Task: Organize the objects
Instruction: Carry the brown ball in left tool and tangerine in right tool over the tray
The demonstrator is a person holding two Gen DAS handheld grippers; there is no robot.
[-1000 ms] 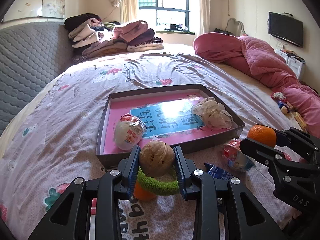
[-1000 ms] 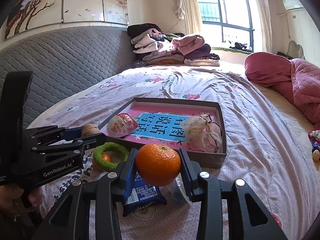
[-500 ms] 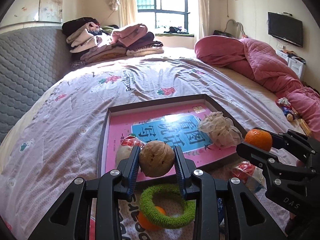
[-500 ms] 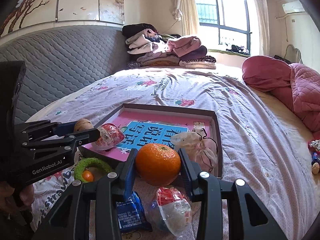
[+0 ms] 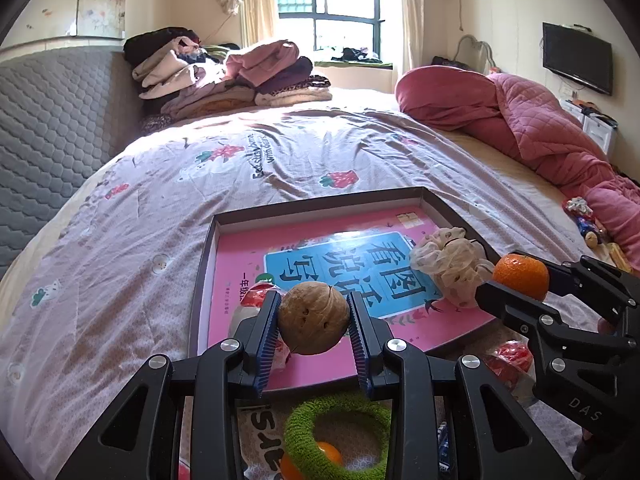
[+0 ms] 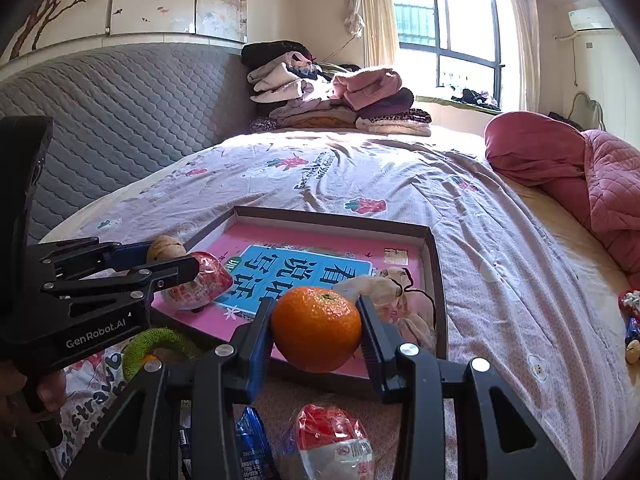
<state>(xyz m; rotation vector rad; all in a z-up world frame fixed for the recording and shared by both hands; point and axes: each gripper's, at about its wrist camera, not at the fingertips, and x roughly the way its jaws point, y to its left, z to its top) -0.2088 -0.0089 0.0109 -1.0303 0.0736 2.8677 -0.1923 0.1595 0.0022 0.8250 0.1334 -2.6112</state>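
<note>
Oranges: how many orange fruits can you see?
2. One orange is gripped in the right gripper above the box's near edge; a smaller one sits inside the green ring. Others may be hidden.

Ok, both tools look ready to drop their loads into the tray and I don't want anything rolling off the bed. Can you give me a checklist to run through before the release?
1. Left tool grips the walnut on both sides: ok.
2. Right tool grips the orange on both sides: ok.
3. Walnut is over the tray, past its near rim: ok.
4. Orange is over the tray's inside rather than its near rim: cannot tell.
5. Bare tray floor is left between the wrapped snack and the mesh pouch: ok.
6. Height of either load above the tray floor: cannot tell.
</note>
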